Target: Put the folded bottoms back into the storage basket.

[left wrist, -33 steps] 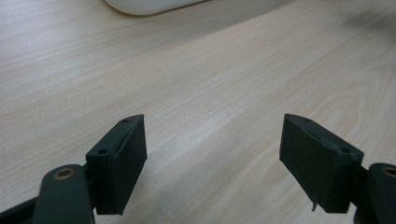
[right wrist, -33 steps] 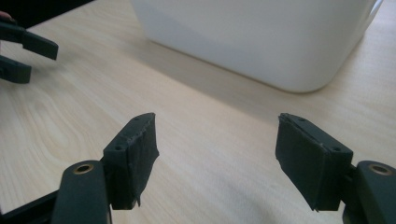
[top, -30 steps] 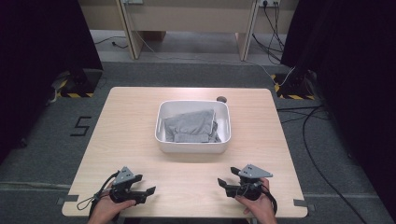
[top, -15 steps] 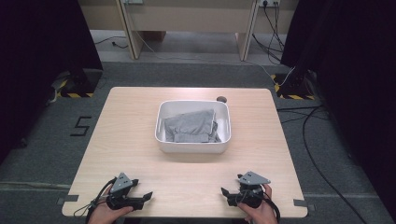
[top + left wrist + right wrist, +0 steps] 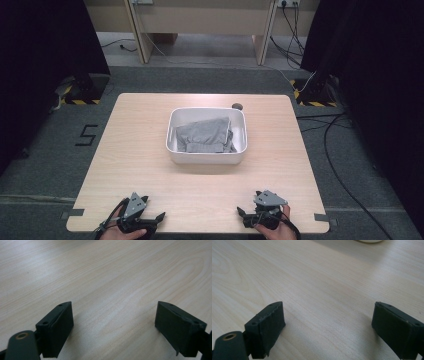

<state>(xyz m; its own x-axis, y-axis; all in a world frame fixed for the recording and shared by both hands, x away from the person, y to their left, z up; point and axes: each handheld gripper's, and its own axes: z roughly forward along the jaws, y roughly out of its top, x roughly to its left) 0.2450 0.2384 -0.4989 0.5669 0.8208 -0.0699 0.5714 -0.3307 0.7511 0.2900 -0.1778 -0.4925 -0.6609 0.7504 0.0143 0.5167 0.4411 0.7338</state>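
Bench [image 5: 150, 150]: rectangular top in pale wood-grain laminate, smooth with a faint sheen, rounded corners; a small dark round grommet [image 5: 237, 106] sits near its far edge. Risk: the smooth surface gives little grip, so the tub may slide if pushed from one side.

Tub [image 5: 172, 150]: white plastic, rectangular with rounded corners and a rolled rim, standing at the middle of the bench, well apart from both tools. Risk: it looks light, and a pull on its contents could drag or tip it.

Cloth [image 5: 205, 135]: grey, soft, loosely folded and creased, lying inside the tub and reaching close to the rim. Risk: a pinch on one layer would likely unfold it or leave part behind.

Left hand-held gripper [image 5: 150, 221]: black, blocky jaws spread wide, nothing between them, low over the near left edge.

Right hand-held gripper [image 5: 247, 216]: same build, jaws likewise wide and empty, at the near right edge. Risk: trailing cables may snag on the bench edge.
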